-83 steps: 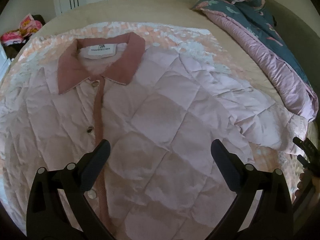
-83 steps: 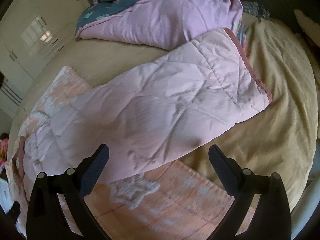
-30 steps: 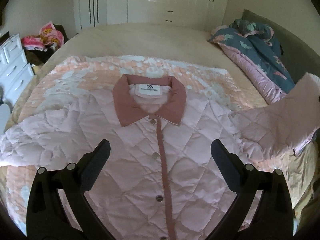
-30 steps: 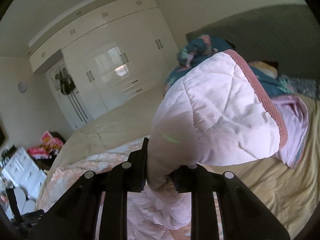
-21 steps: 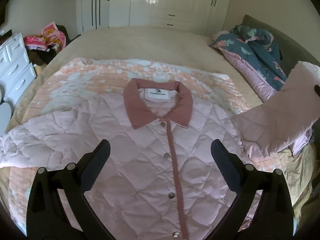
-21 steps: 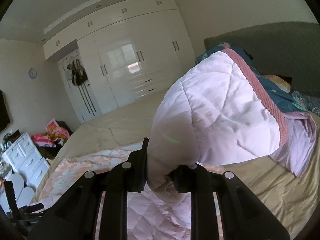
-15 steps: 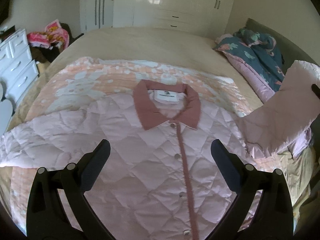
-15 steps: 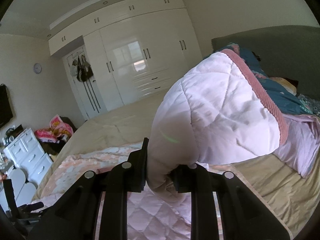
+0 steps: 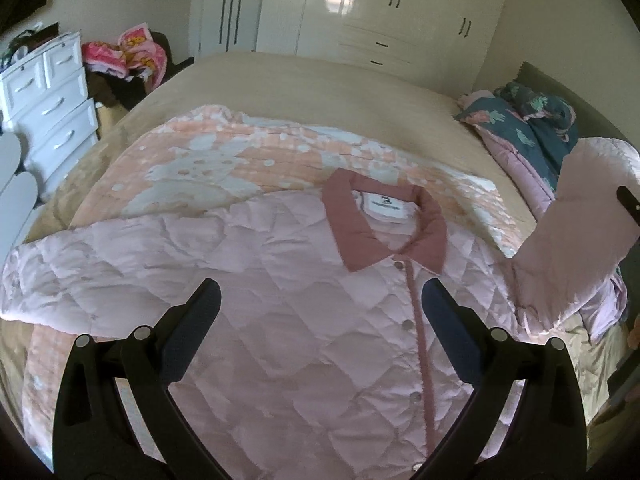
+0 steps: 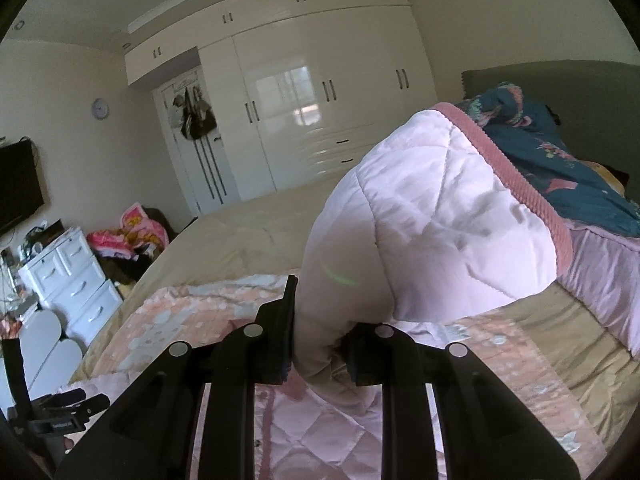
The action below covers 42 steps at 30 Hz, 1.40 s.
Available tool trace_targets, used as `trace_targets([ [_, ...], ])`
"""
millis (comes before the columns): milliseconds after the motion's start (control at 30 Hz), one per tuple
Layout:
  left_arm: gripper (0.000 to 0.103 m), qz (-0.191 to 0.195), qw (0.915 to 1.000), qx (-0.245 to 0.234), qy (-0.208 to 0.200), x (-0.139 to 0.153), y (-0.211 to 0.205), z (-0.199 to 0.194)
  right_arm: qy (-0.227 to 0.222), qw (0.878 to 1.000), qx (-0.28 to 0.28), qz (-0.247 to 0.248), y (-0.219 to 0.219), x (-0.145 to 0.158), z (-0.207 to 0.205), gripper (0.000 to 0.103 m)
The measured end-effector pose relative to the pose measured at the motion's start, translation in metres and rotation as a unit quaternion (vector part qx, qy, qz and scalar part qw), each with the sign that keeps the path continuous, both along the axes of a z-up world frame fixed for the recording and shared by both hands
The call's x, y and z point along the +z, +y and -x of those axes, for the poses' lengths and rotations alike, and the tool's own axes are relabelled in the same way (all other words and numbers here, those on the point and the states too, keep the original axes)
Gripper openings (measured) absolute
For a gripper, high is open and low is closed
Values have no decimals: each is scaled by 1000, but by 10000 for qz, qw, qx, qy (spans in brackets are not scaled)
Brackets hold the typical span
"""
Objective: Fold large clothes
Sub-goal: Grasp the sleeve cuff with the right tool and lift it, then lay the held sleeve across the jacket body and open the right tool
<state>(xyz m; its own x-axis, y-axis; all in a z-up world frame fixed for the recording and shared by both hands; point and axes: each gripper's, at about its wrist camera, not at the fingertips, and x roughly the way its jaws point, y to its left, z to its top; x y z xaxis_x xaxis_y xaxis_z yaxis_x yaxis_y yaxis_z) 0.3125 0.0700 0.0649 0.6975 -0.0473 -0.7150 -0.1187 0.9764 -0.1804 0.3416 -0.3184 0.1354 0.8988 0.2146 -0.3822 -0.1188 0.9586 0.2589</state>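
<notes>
Sleeve (image 10: pixel 432 232) clamped in right gripper (image 10: pixel 320 344) hides its pads; left gripper (image 9: pixel 320 312) gapes empty.

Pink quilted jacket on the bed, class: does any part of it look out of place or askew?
Yes. The jacket lies buttoned and flat, but one sleeve is lifted clear of the bed, pinched in the shut right gripper, cuff trim uppermost. The other sleeve lies outstretched. The left gripper hovers open.
</notes>
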Motion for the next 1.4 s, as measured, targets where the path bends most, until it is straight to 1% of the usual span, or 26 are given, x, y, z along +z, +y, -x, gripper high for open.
trace_targets([
  [200, 94, 89, 9999, 136, 41, -7, 21, 0, 93, 9997, 221, 67, 30, -11, -7, 19],
  [333, 94, 241, 9994, 234, 45, -10, 34, 0, 151, 9991, 365, 121, 49, -18, -13, 19],
  [533, 94, 347, 9986, 405, 67, -16, 47, 2, 229, 9978, 611, 145, 74, -34, -14, 19],
  [700, 94, 455, 9975, 528, 154, -24, 57, 4, 368, 9955, 859, 170, 97, -54, -15, 20],
  [800, 94, 485, 9968, 602, 185, -29, 62, 8, 443, 9937, 991, 290, 113, -65, -16, 21],
  [1067, 94, 707, 9950, 674, 207, -39, 74, 11, 621, 9892, 1257, 432, 151, -95, -17, 23],
  [1300, 94, 903, 9932, 717, 132, -41, 84, 14, 885, 9840, 1478, 455, 179, -126, -18, 26],
  [1400, 94, 922, 9930, 725, 139, -42, 86, 15, 1031, 9803, 1583, 575, 195, -142, -17, 26],
])
